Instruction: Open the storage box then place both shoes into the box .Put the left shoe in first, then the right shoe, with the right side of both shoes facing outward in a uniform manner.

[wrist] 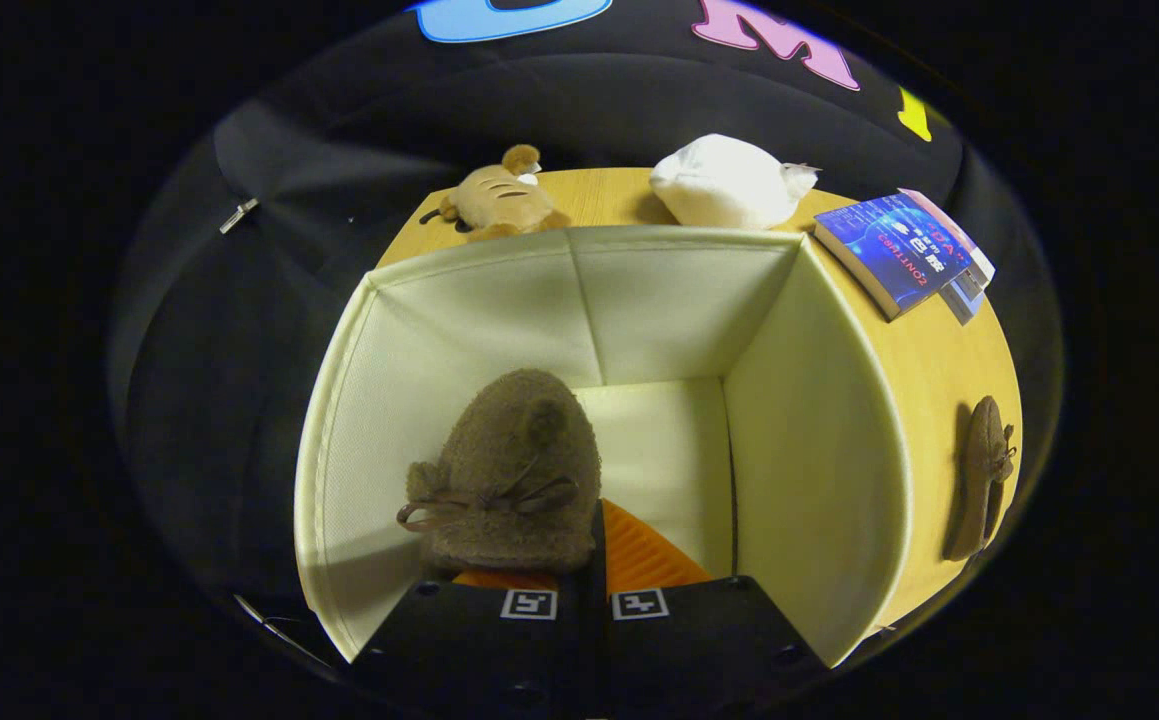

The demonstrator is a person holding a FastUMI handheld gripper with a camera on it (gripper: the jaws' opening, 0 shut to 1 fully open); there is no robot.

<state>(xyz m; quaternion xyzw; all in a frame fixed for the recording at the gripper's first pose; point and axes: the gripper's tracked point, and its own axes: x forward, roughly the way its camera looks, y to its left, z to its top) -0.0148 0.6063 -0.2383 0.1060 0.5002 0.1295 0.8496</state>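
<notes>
A wooden desk [939,380] stands inside a booth walled with black cloth, seen from a camera looking down along the gripper [594,590]. Most of the desk is taken up by an open cream fabric storage box [819,470], its top already open and its pale floor bare on one side. Inside it, just ahead of the fingers, is a fuzzy brown shoe [514,480] with a small bow, toe pointing up and away — it sits low against the box's left wall. The fingers look pressed close together with the shoe's heel end at their tips; it seems they pinch it, though the contact itself is hidden.

By my reading, the box is opened and the first shoe is being set down; release is not yet done. The second shoe [981,478] lies on the desk outside the box's right wall, waiting.

Beyond the box, along the desk's far edge, sit a blue book [894,250], a white plush [729,182] and a tan plush animal [499,197].
</notes>
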